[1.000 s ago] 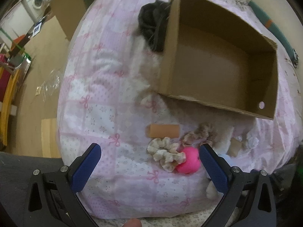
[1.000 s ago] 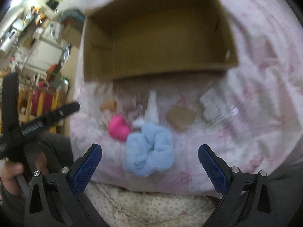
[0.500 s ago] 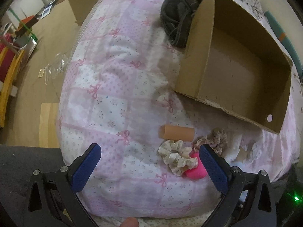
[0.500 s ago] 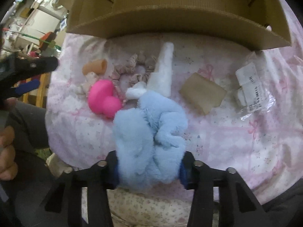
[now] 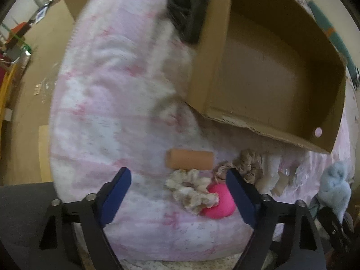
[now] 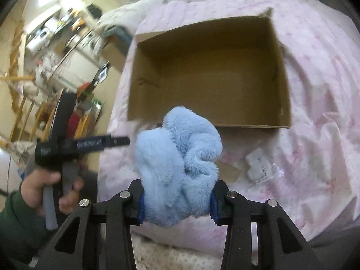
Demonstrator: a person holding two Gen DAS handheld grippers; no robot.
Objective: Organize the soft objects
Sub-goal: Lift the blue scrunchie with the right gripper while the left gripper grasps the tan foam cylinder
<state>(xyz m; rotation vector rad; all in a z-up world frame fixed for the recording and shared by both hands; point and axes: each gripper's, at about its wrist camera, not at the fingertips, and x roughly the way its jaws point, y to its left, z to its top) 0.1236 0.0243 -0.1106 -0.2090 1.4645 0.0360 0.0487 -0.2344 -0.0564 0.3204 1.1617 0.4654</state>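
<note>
My right gripper (image 6: 177, 204) is shut on a fluffy light blue scrunchie (image 6: 180, 166) and holds it above the pink quilt, in front of the empty cardboard box (image 6: 209, 76). The scrunchie also shows at the far right in the left wrist view (image 5: 335, 184). My left gripper (image 5: 177, 191) is open over the quilt's near edge. Between its fingers lie a cream scrunchie (image 5: 193, 191), a pink ball (image 5: 219, 202) and an orange foam roll (image 5: 189, 159). A beige scrunchie (image 5: 245, 164) lies just beyond. The box (image 5: 270, 67) is open-topped.
A dark garment (image 5: 184, 6) lies left of the box. A clear plastic packet (image 6: 263, 166) and a tan pad (image 6: 227, 171) lie on the quilt (image 6: 315, 90) right of the scrunchie. The floor (image 5: 33, 67) drops away at the left. The left gripper tool (image 6: 67, 146) is at the left.
My right gripper closed on the blue scrunchie and lifted it off the quilt toward the box. My left gripper moved closer to the cream scrunchie and pink ball, still open.
</note>
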